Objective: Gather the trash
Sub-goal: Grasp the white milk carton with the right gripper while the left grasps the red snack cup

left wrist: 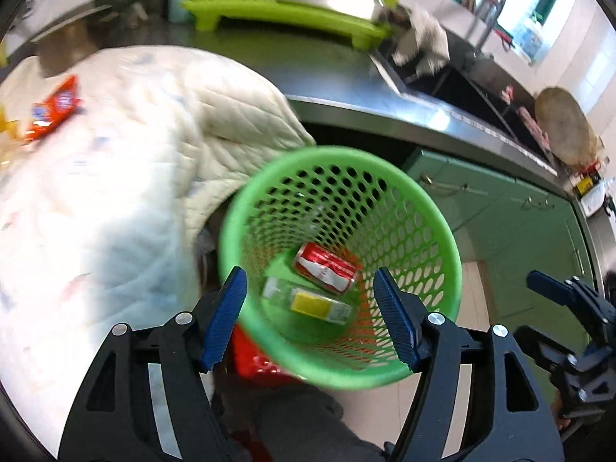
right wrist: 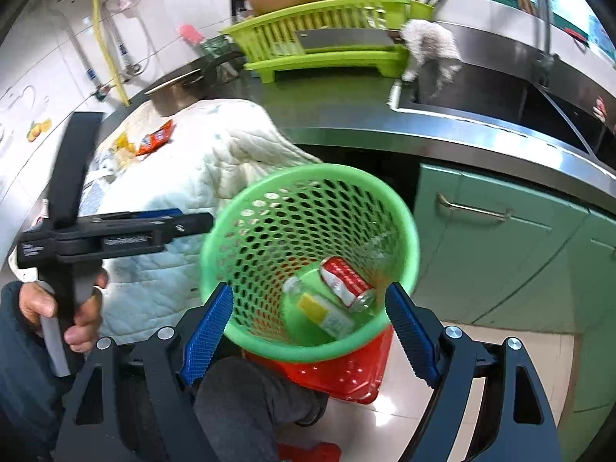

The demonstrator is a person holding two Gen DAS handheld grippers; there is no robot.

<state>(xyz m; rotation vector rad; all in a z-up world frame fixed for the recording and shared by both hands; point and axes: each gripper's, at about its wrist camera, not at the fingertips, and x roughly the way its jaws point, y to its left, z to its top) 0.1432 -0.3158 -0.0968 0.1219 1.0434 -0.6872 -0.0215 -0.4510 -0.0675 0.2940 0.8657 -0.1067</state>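
A green mesh wastebasket (left wrist: 435,238) (right wrist: 246,231) stands on a red stool (right wrist: 346,377), beside a white quilted cloth (left wrist: 115,161) (right wrist: 200,154). Inside it lie a red soda can (left wrist: 325,267) (right wrist: 346,279) and a clear bottle with a yellow label (left wrist: 308,302) (right wrist: 321,310). An orange snack wrapper (left wrist: 52,107) (right wrist: 156,140) and a yellow wrapper (right wrist: 123,146) lie on the cloth. My left gripper (left wrist: 310,317) is open and empty above the basket. My right gripper (right wrist: 308,331) is open and empty over the basket's near rim.
A steel counter (right wrist: 346,115) carries a lime dish rack (left wrist: 285,7) (right wrist: 327,38), a pot (right wrist: 173,92) and a rag (right wrist: 431,46) at the sink (right wrist: 481,88). Green cabinet doors (right wrist: 500,250) stand to the right. My knee (right wrist: 246,404) is under the grippers.
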